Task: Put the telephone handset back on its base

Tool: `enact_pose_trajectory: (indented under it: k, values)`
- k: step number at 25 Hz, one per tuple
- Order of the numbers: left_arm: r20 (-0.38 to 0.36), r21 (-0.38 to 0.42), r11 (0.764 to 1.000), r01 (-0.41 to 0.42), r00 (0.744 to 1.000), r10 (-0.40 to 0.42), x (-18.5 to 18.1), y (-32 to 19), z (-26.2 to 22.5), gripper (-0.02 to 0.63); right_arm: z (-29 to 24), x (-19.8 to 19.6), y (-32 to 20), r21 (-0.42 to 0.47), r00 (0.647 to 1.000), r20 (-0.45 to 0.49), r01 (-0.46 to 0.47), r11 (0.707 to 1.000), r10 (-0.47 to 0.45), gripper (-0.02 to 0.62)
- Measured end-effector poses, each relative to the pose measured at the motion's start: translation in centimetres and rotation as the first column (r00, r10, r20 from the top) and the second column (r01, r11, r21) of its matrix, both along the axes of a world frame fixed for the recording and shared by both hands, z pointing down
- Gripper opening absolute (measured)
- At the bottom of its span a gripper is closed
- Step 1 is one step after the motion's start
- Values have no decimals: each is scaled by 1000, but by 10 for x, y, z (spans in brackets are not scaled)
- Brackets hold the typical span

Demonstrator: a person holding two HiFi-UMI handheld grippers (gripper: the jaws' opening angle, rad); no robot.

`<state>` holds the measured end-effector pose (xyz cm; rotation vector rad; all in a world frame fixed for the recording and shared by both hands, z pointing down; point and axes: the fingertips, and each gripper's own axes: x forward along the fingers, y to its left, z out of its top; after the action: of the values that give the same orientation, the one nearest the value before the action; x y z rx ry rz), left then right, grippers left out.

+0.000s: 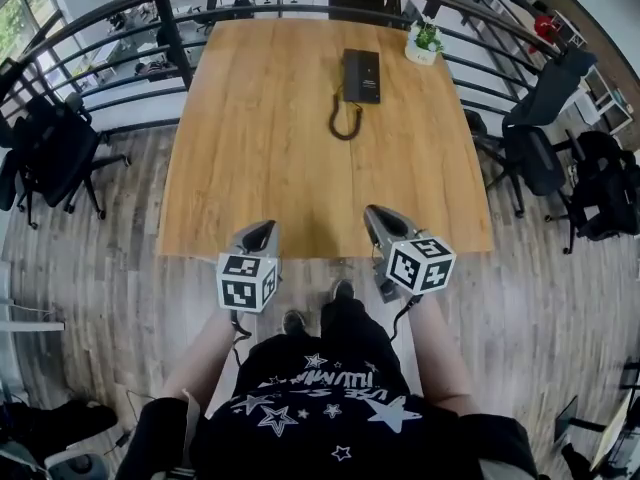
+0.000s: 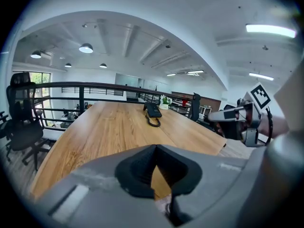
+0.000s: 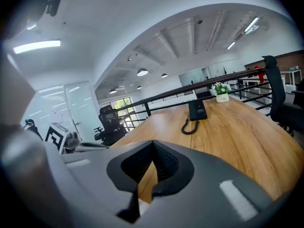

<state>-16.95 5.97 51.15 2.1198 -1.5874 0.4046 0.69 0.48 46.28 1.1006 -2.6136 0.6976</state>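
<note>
Black ribbed pads meet at the tips on the left gripper (image 2: 155,147). We record its jaws as closed, with nothing between them. The right gripper (image 3: 153,142) shows the same: pads together at the tips, nothing held. In the head view both grippers are held side by side, apart from each other, at the near edge of the table (image 1: 250,168). They point toward its far end.

The table is light wood with a visible grain, and most of its top is bare. The telephone (image 1: 361,75) lies flat on the far half of the table, well apart from both grippers. It is black and rectangular. A strip along its left side reads as the handset (image 1: 349,74), lying on the base (image 1: 368,76). At this range we cannot confirm how it sits. A black coiled cord (image 1: 343,121) loops out from the near end of the telephone onto the wood.

We note one container, a small white pot (image 1: 421,55) near the far right corner, just right of the telephone. It holds a green plant (image 1: 428,36).

A dark metal railing (image 1: 120,13) curves round the far and side edges of the table. Black office chairs stand to the left (image 1: 55,153) and to the right (image 1: 540,153) on a wood-plank floor (image 1: 100,288).
</note>
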Motion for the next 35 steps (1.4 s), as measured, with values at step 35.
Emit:
enact_pose_trajectory:
  k: [35]
  values:
    - [79, 154, 987, 56, 994, -69, 140, 102, -43, 3, -6, 107, 113, -13, 993, 3, 122, 993, -121, -2]
